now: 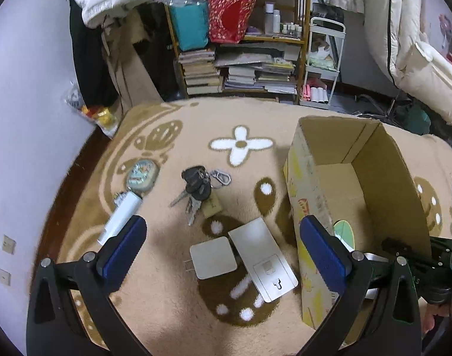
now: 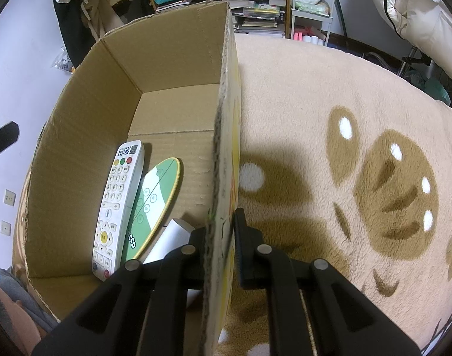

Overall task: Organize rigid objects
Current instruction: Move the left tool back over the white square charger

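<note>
Left gripper (image 1: pixel 223 247), jaws wide apart, hovers over beige patterned blanket (image 1: pixel 172 311). Lying there, left to right: white cylindrical tube (image 1: pixel 119 218), oval tin (image 1: pixel 142 175), bunch of keys (image 1: pixel 197 188), square white charger (image 1: pixel 213 257), white rectangular card (image 1: pixel 263 259). Right gripper (image 2: pixel 220 237), jaws clamped on brown cardboard box (image 2: pixel 178 47) wall; white remote control (image 2: pixel 117 204) and green oval board (image 2: pixel 154 204) inside.

left gripper (image 1: pixel 223 244): black plastic frame, forked arms with triangular cut-outs, round silver pivot pins, fingers (image 1: pixel 123 244) faced with ribbed blue pads. right gripper (image 2: pixel 220 247): same black frame, four silver pins, dark ribbed fingers (image 2: pixel 246 238). from the left wrist view its body carries a green light and a teal-wrapped cable. grey sleeve (image 2: pixel 11 289) at lower left.
</note>
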`<state>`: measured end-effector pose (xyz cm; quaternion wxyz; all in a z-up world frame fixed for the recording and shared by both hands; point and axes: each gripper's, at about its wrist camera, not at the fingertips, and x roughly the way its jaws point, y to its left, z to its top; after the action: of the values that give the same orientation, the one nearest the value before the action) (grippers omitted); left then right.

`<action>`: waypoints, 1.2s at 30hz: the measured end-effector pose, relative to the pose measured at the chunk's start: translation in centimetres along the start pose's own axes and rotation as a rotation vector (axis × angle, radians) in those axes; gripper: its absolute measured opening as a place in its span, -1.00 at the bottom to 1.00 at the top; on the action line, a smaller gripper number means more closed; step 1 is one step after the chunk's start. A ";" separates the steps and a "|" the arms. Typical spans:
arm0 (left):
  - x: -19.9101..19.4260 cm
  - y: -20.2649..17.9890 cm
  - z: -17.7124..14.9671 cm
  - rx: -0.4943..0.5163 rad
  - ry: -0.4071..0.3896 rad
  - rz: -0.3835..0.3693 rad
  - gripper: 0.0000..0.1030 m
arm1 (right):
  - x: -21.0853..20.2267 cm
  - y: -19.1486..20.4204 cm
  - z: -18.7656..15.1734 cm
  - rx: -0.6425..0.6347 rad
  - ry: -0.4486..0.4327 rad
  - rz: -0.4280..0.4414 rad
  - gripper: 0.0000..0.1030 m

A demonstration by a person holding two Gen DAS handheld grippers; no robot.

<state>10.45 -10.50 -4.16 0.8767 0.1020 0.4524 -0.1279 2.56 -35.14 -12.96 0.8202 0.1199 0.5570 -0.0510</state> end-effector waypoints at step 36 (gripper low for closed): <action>9.4 3.6 -4.6 -0.156 0.220 0.023 0.95 | 0.0 0.2 0.0 -0.004 0.000 -0.004 -0.79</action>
<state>13.27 -7.01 -14.31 0.8284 0.0523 0.5532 -0.0704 2.57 -34.98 -12.99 0.8205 0.1169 0.5572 -0.0515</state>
